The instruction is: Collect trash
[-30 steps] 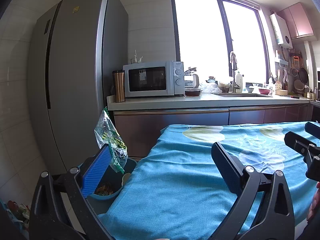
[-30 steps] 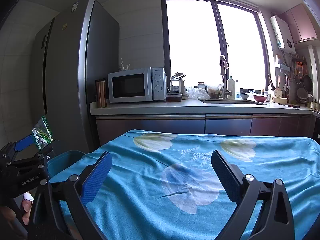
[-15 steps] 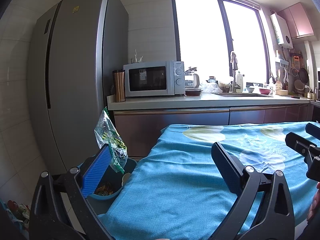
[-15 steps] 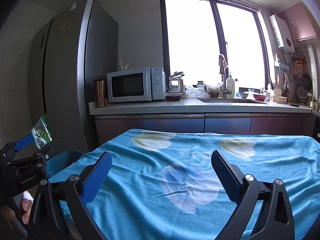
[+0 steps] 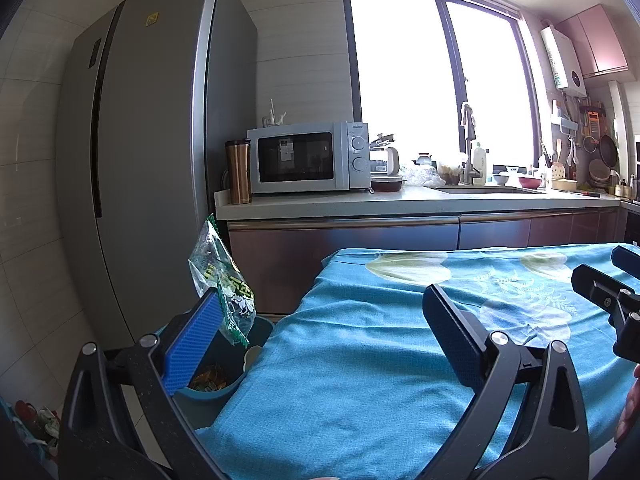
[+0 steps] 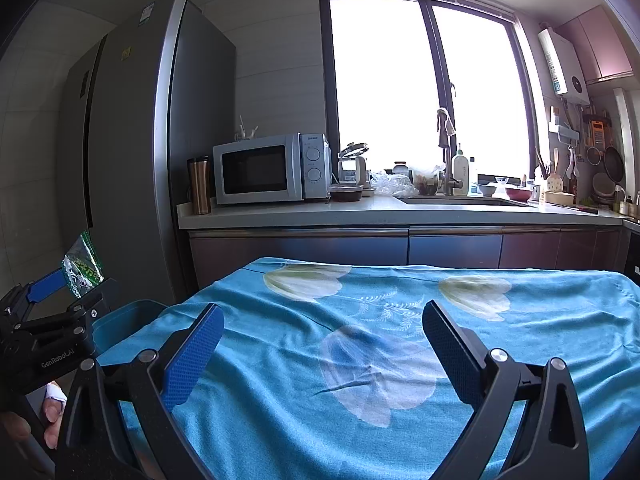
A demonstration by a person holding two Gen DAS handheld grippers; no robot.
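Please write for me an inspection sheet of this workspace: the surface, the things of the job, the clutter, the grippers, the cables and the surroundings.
Surface: table under a blue flowered tablecloth; no trash seen on it.
Job's things: green snack wrapper stuck to the left gripper's blue pad, above the blue bin; the bin already holds scraps.
Clutter: some litter on the floor, bottom left.
Grippers: left gripper open; right gripper open, nothing between its fingers.
Cables: nothing seen.
Surroundings: fridge, microwave, steel tumbler, sink tap, bright window.
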